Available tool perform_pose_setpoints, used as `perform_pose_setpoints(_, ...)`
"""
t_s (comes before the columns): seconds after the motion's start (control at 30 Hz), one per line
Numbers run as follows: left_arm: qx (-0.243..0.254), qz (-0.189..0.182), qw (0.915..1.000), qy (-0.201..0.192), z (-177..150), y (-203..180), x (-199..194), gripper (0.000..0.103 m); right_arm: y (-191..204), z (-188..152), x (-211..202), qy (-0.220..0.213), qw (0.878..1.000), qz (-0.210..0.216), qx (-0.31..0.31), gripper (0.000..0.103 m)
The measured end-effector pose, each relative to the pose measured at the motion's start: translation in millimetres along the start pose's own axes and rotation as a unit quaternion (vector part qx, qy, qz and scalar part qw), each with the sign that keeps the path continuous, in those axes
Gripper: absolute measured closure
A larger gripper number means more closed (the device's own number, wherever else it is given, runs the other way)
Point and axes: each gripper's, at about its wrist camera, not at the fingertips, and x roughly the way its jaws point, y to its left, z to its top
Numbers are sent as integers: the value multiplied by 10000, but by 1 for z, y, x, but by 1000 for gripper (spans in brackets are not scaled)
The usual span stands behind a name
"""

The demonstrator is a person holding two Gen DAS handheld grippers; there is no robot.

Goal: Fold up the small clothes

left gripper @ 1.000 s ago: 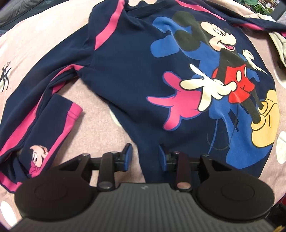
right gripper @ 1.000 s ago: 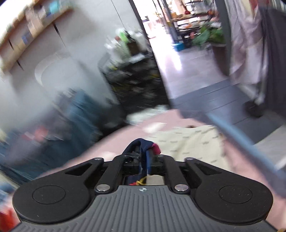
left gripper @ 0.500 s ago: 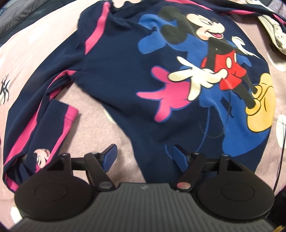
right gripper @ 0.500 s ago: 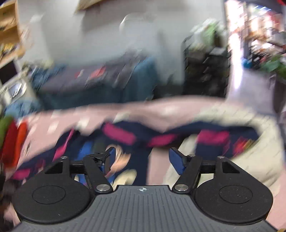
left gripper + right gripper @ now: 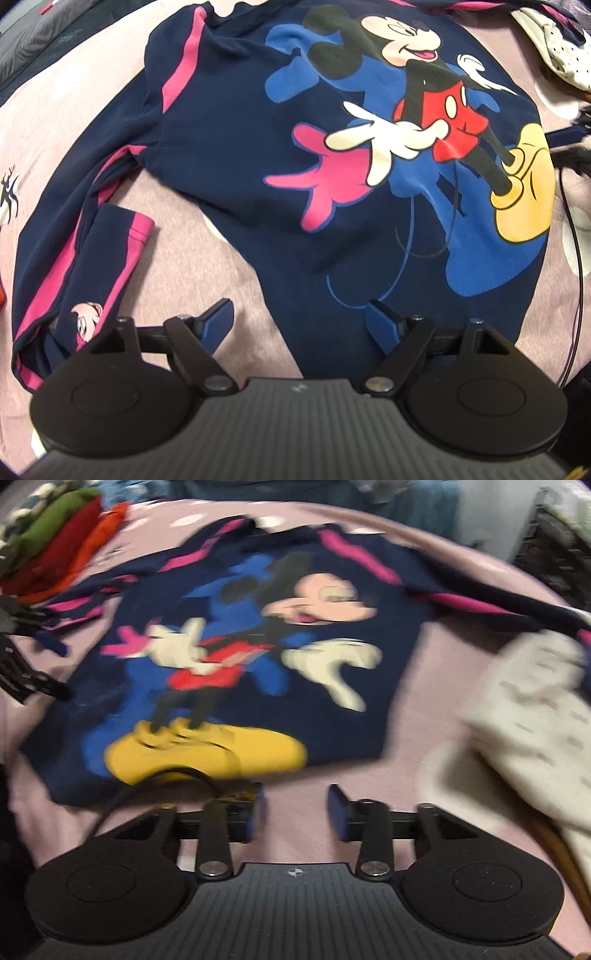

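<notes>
The navy sweatshirt (image 5: 229, 155) is being laid flat, front up; both hand-held grippers, left (image 5: 299, 321) and right (image 5: 295, 808), are spread, empty, their jaws having just moved. Next, the sleeve (image 5: 74, 236) at nine o'clock is likely to be pinched.

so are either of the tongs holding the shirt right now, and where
Nothing is held. The left tongs and right tongs are both open and empty above the navy shirt.
</notes>
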Motion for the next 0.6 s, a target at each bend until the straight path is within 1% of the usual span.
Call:
perform_pose_setpoints(0.03,0,6,10000,3,-1,0,0,24,4,7,5,-64,9999,92,-73,62)
perform_pose_setpoints(0.13,-22,72,10000,14,-4,-1,-1,24,15,36,12,-508,9986,79,-88,64)
perform_pose_setpoints(0.2,-73,112,9999,22,-5,0,-2,23,15,61,17,-847,9963,87,107,64)
perform_pose_setpoints(0.27,-142,166,9998,21,-7,2,-3,23,9,86,24,-1118,9927,52,457,64)
perform_pose_setpoints(0.3,-177,185,9997,9,-8,4,-5,23,5,98,28,-1172,9907,78,694,63)
perform_pose_setpoints(0.33,-215,200,9996,-14,-8,6,-7,23,0,106,34,-1109,9895,123,916,63)
perform_pose_setpoints(0.37,-245,201,9995,-45,-9,7,-9,23,-3,115,39,-966,9901,84,1018,63)
perform_pose_setpoints(0.4,-263,196,9994,-79,-10,9,-11,23,-4,120,40,-894,9910,-63,999,63)
perform_pose_setpoints(0.43,-277,199,9994,-111,-12,11,-13,20,-6,121,37,-931,9905,-185,991,62)
perform_pose_setpoints(0.5,-311,199,9992,-143,-15,14,-14,16,-14,113,20,-1112,9876,-181,1095,60)
perform_pose_setpoints(0.53,-332,182,9992,-114,-16,15,-13,16,-18,104,12,-1182,9862,-189,1143,56)
perform_pose_setpoints(0.6,-364,155,9992,-12,-17,15,-9,16,-29,83,-4,-1174,9857,-315,1167,53)
